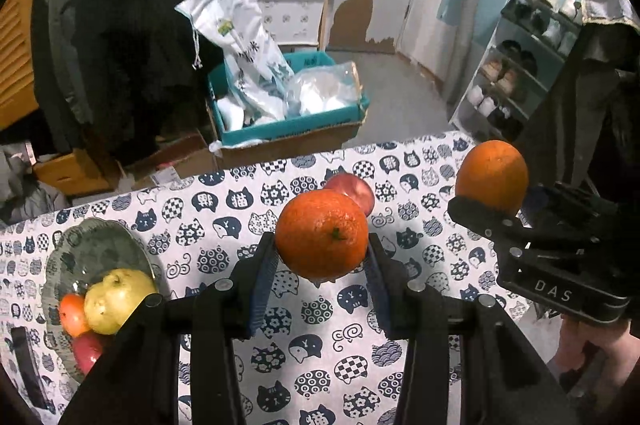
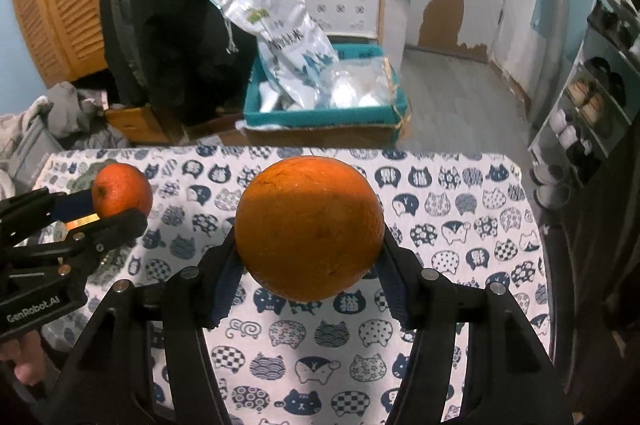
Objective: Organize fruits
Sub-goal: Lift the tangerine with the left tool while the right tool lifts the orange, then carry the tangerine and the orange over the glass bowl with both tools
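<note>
bare desk [image 1: 320, 345] across centre and lower frame, glass plate [image 1: 68, 249] of fruit blocking lower left, red apple [image 1: 358, 191] at centre, open cloth at upper right

I've got a mandarin [image 1: 322, 233] clamped in the left gripper [image 1: 322, 265] above the cat-print tablecloth [image 1: 280, 345], right gripper [image 1: 486, 209] holding an orange [image 1: 492, 175], red apple [image 1: 354, 191] behind, glass fruit plate [image 1: 80, 241] at left.
</note>
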Demonstrator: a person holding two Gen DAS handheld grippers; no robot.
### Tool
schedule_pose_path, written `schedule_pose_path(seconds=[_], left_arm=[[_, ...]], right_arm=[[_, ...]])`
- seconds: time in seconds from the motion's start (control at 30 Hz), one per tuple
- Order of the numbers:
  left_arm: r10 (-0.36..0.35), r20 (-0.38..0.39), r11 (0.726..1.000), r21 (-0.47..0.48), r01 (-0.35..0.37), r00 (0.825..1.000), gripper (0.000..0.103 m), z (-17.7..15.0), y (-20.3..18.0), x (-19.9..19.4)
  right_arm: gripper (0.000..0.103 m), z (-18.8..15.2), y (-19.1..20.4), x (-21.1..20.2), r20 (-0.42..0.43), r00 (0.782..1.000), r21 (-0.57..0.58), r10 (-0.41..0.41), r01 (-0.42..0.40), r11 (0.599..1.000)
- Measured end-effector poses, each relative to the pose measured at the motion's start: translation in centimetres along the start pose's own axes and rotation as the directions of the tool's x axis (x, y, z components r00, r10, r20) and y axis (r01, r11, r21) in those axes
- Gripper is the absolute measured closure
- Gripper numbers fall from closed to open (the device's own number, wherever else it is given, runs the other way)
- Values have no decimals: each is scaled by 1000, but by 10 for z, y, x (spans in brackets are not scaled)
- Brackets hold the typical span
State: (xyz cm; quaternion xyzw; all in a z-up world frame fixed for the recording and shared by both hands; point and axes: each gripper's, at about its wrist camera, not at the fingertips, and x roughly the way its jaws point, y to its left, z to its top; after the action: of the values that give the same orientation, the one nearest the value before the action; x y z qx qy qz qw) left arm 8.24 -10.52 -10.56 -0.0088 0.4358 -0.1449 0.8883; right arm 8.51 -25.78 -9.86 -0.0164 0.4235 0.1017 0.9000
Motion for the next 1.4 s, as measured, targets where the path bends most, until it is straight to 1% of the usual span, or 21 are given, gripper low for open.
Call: schedule_pose_path(seconds=[0.23,0.4,0.6,1.03,1.4], left_arm=[[9,38,1000,-14,-8,999,59,1,10,-23],[13,56,999,-31,-11,998,59,1,20,-33],[47,90,998,-38,-44,995,59,-1,32,-48],[107,118,988,-122,-93,987,59,-7,79,-69],[177,110,967,-206,-152,978,59,-19,129,-80]], right_arm=[[42,9,13,-21,48,999,-18,22,-21,1000],[42,13,22,-28,68,997,-35,40,-37,999],[42,20,40,-31,82,994,-60,67,-62,996],[42,37,87,-20,76,988,-119,135,-125,985],[42,52,136,-2,51,979,-166,196,-185,969]])
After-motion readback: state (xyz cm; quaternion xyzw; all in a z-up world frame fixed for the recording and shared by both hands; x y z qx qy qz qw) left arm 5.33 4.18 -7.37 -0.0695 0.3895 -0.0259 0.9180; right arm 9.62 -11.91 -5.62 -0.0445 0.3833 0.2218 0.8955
